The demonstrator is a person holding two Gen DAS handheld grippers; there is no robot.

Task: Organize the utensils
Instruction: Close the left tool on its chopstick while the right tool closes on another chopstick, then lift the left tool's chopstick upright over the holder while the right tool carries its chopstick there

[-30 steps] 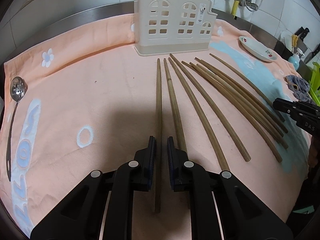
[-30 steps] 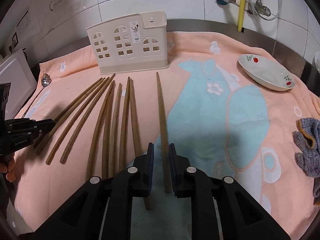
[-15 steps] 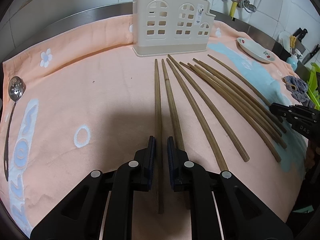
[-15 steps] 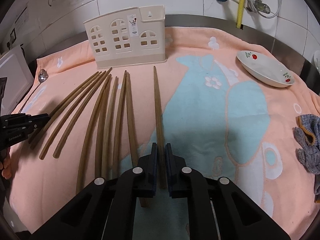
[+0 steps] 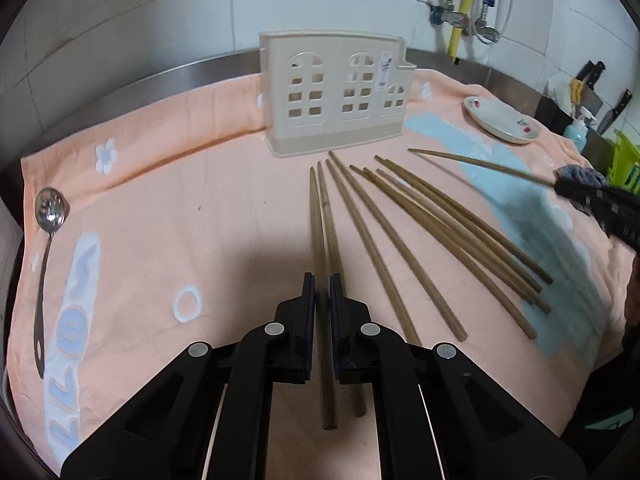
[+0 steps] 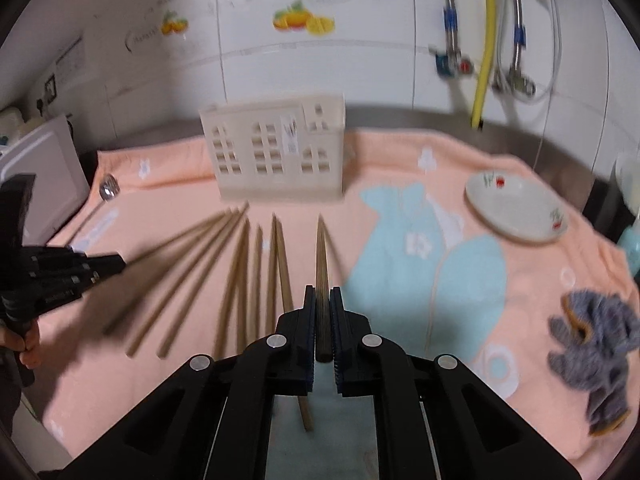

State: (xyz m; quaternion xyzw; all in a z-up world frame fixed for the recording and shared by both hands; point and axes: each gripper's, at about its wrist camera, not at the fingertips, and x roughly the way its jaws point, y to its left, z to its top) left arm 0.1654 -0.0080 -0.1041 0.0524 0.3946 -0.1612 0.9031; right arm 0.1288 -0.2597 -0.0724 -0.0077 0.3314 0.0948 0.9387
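Right wrist view is motion-blurred throughout: the utensil holder shows doubled edges, its sticker unreadable. The loose chopsticks on the towel smear together, so an exact count there is unsure. Left tongs at the left edge are partly cut off, and blur hides what they grip. In the left wrist view the right tongs run out of the right edge; the far chopstick they hold is blurred. The near chopstick passes between the left tongs' pads, partly hidden there. Knives far right are too small to make out. The slotted spoon is tiny and blurred.
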